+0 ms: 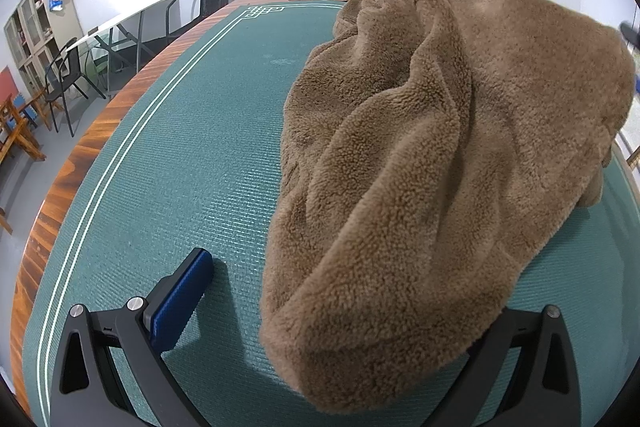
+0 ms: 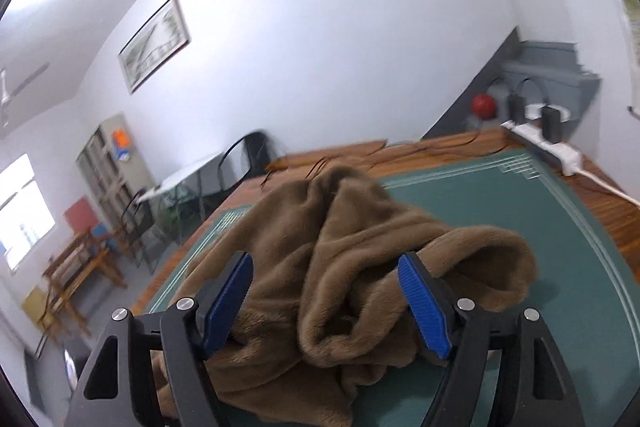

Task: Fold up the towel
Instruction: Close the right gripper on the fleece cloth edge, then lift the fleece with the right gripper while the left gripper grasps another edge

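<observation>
Brown towel (image 1: 440, 155) lies crumpled on a green mat (image 1: 168, 163) covering the bench (image 1: 84, 155), draped over the wide-open left gripper's (image 1: 340, 311) right finger. Right gripper (image 2: 326, 301), also wide open, straddles its folds, gripping nothing.

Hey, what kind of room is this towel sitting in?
Probably a plain office or activity room, not a home: the brown towel lies on a green mat over a wooden table, with black chairs and a glass-fronted cabinet beyond.
</observation>
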Tool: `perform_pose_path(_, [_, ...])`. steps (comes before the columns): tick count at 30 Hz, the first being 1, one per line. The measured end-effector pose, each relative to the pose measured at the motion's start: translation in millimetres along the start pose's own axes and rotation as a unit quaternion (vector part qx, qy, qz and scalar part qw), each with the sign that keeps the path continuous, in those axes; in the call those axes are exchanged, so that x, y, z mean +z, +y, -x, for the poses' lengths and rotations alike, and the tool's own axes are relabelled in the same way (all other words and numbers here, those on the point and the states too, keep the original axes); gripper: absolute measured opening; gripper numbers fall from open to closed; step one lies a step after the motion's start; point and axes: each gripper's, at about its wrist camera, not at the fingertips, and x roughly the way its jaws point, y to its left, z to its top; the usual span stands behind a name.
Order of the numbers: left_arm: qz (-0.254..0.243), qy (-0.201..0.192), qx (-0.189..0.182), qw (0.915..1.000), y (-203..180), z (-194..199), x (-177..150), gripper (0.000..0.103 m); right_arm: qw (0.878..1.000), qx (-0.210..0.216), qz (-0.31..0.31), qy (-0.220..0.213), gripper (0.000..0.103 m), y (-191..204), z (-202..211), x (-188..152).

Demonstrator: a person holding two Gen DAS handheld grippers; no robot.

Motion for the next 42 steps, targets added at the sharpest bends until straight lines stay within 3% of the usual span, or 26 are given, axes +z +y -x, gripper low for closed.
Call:
perform_pose_path(4, [0.034,-0.034,-0.034,0.9983,13,16,-4,0.103,0.998,0.002,-0.010,0.061,0.062,-7,-30,-12])
perform_pose_path(7, [0.043,-0.078,-0.016,0.9959,18,33,-3,0.103,0.995,-0.001,-0.002,0.096,0.053,-9,-48,-25])
perform_pose_path(12, [0.037,-0.119,-0.001,0.9922,14,49,-4,0.103,0.988,-0.006,0.097,0.120,0.052,12,-63,-27])
perform_pose_path(18, [0.078,-0.120,0.003,0.9897,33,51,-4,0.103,0.964,-0.025,0.213,0.156,0.052,35,-89,-32])
perform_pose_path(20, [0.091,-0.120,0.005,0.9886,40,52,-5,0.103,0.970,0.007,0.192,0.151,0.040,31,-82,-28])
perform_pose_path(23, [0.112,-0.120,0.007,0.9864,49,53,-5,0.103,0.978,0.068,0.139,0.139,0.032,20,-70,-19])
perform_pose_path(25, [0.126,-0.114,0.010,0.9853,55,50,-5,0.103,0.981,0.121,0.082,0.128,0.032,7,-61,-13])
perform_pose_path(27, [0.140,-0.110,0.014,0.9839,61,48,-6,0.103,0.976,0.180,0.031,0.118,0.032,-3,-49,-7])
perform_pose_path(30, [0.166,-0.108,0.021,0.9798,74,49,-8,0.103,0.956,0.275,-0.022,0.097,0.031,-8,-27,1])
perform_pose_path(32, [0.191,-0.106,0.021,0.9756,87,49,-10,0.103,0.929,0.356,-0.059,0.078,0.031,-8,-10,7])
perform_pose_path(35, [0.235,-0.104,0.018,0.9661,110,49,-15,0.103,0.895,0.439,-0.078,0.038,0.031,-1,24,17])
perform_pose_path(38, [0.262,-0.112,0.022,0.9582,124,53,-20,0.103,0.869,0.491,-0.069,0.008,0.031,23,63,21])
perform_pose_path(42, [0.210,-0.123,0.052,0.9686,112,66,-17,0.103,0.856,0.514,-0.048,-0.022,0.032,51,113,25])
